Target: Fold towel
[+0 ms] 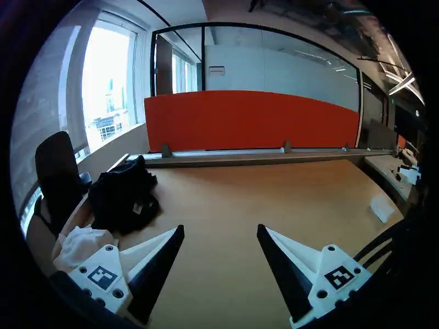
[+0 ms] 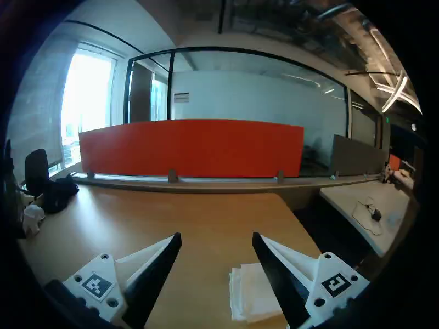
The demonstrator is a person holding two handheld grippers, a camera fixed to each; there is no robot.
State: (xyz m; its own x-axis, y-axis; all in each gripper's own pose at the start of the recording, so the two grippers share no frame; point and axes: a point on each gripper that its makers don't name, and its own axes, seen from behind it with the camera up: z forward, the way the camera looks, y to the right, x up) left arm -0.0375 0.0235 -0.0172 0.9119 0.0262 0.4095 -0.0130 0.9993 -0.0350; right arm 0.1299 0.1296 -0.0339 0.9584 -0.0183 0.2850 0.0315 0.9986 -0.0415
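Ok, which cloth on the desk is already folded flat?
The white towel lying under the right gripper, a neat flat stack. The black garment and the white cloth beside it are crumpled heaps.

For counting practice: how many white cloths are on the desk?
2: a folded towel by the right gripper, a crumpled cloth beside the black clothing; others may be hidden.

Two handheld grippers in white and black plastic.
The left gripper (image 1: 220, 227) and right gripper (image 2: 217, 234) each carry two wedge-shaped fingers (image 1: 151, 257), white on top with black inner faces tapering to points; every finger bears a square black-and-white marker (image 1: 102, 276) ringed by dark screw holes (image 1: 109, 248).
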